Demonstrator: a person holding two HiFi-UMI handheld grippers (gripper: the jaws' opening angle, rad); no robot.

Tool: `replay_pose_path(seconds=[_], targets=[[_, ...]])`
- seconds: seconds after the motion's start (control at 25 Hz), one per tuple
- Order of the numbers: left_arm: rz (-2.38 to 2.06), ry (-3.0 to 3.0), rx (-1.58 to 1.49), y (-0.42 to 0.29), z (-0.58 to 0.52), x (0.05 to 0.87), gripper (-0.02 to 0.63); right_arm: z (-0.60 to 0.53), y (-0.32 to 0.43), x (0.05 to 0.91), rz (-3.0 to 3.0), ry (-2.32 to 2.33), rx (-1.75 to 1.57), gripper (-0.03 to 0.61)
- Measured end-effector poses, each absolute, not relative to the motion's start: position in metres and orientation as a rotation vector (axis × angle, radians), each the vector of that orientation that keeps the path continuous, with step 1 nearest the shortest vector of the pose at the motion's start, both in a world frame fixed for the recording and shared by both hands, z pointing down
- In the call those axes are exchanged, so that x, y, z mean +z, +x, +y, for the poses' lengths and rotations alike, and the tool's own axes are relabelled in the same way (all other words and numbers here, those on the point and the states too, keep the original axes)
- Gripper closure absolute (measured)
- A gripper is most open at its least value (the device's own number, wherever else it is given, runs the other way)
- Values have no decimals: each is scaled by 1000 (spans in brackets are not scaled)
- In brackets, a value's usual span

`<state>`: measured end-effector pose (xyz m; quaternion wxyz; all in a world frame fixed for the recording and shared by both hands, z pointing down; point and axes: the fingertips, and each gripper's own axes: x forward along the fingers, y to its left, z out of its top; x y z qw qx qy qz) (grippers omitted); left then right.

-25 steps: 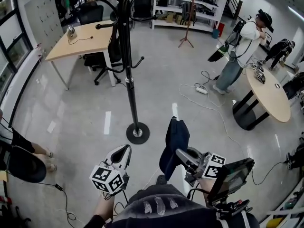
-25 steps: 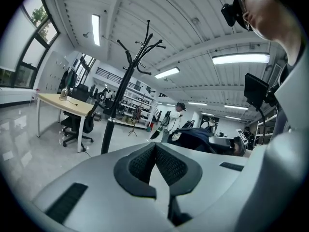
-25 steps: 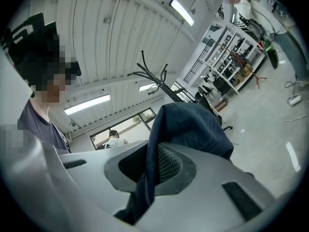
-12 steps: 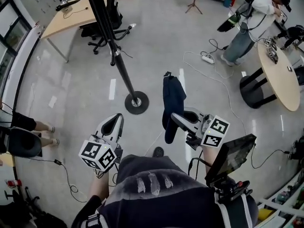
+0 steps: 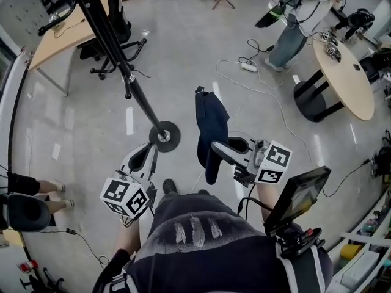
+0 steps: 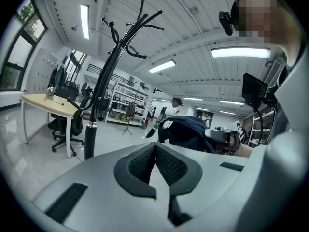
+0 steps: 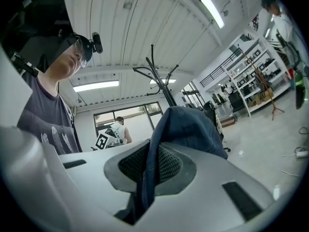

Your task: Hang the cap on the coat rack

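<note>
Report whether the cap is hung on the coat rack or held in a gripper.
Held, not hung: the right gripper is shut on the dark blue cap, clear of the coat rack.

In the head view the cap [image 5: 211,127] and right gripper [image 5: 220,145] have climbed toward 12 o'clock, reaching mid-frame, and the left gripper [image 5: 145,154] has risen too. The rack [image 5: 135,91], upright before, now slants toward 11 o'clock. The wearer's torso [image 5: 195,237] fills more at 6 o'clock. The bystander [image 5: 292,23] and round table [image 5: 351,81] drifted toward 1 o'clock.
</note>
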<state>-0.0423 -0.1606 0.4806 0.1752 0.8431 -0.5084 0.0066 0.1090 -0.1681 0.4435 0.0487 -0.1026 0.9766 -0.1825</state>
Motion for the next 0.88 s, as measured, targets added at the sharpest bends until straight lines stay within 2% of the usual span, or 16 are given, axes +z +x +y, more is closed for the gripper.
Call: replay_pose_path(seconds=[0.4,0.88], targets=[[-1289,2500,2,-112,-210,475,607,-204,37,411,2994,-473,-366,551],[-1330,2524,-43,-126,-233,457,607,-265,37,341,2940,-485,-165,551]])
